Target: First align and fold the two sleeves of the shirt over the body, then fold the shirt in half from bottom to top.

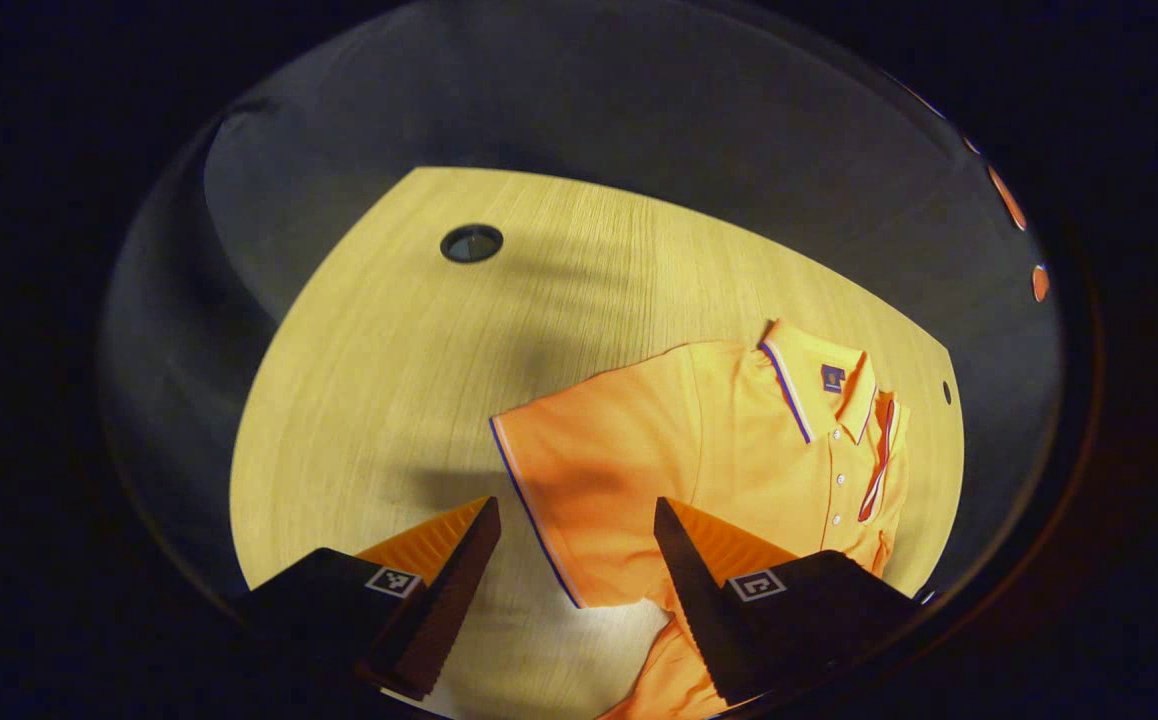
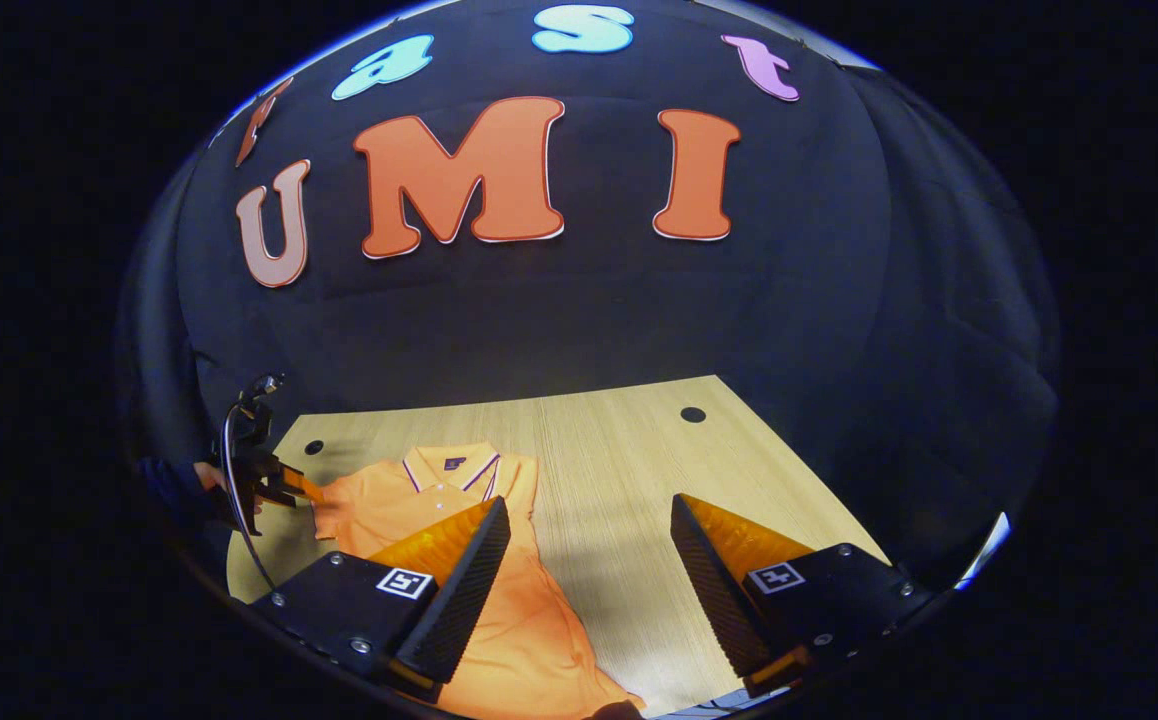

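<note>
An orange polo shirt [image 1: 729, 450] lies flat on the wooden table [image 1: 389, 380], collar [image 1: 819, 385] at the far side. One short sleeve [image 1: 579, 470] spreads out sideways. The shirt's opposite side looks folded in along the button placket. My left gripper [image 1: 576, 512] hovers open just above that sleeve's hem, holding nothing. In the right gripper view the shirt [image 2: 509, 610] lies at lower left with its collar [image 2: 449, 465] farther away. My right gripper [image 2: 589, 505] stands open over the shirt's straight right edge and the bare table. The left gripper [image 2: 274, 485], held by a hand, is at the far left by the sleeve [image 2: 339, 510].
The table has a round cable hole [image 1: 471, 243] at the far left and a smaller hole [image 1: 946, 392] near the collar. More holes [image 2: 692, 414] show in the right gripper view. Bare wood [image 2: 629, 470] stretches right of the shirt. Dark cloth walls surround the table.
</note>
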A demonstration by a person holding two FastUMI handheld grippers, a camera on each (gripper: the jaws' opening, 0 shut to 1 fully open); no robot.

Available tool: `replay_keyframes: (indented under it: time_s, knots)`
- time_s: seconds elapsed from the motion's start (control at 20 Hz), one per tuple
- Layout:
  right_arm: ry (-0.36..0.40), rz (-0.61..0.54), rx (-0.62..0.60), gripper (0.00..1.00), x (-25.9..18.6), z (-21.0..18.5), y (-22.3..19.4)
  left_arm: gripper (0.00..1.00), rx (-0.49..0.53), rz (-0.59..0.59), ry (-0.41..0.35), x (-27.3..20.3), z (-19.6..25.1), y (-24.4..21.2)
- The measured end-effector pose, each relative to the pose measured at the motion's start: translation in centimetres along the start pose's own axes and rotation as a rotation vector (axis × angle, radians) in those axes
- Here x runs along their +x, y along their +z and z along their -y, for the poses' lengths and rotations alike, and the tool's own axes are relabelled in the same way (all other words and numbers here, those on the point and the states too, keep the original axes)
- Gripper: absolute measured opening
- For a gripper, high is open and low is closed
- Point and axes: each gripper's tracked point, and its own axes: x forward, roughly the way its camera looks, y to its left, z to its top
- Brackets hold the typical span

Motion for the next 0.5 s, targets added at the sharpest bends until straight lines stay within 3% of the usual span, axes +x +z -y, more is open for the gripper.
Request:
replay_keyframes:
  time_s: [0.15,0.4,0.5]
  knots:
    - [-0.028,0.0,0.023,0.99,-1.5,1.3,-0.8,0.91,-0.009,-0.072,0.045,1.6,-0.8,-0.1]
    - [-0.059,-0.031,0.068,0.99,-2.5,2.4,-2.4,0.87,0.074,-0.115,0.14,2.6,-1.4,-0.2]
    - [-0.058,-0.027,0.086,0.98,-2.5,2.3,-2.4,0.49,0.082,-0.092,0.103,2.8,-0.7,0.3]
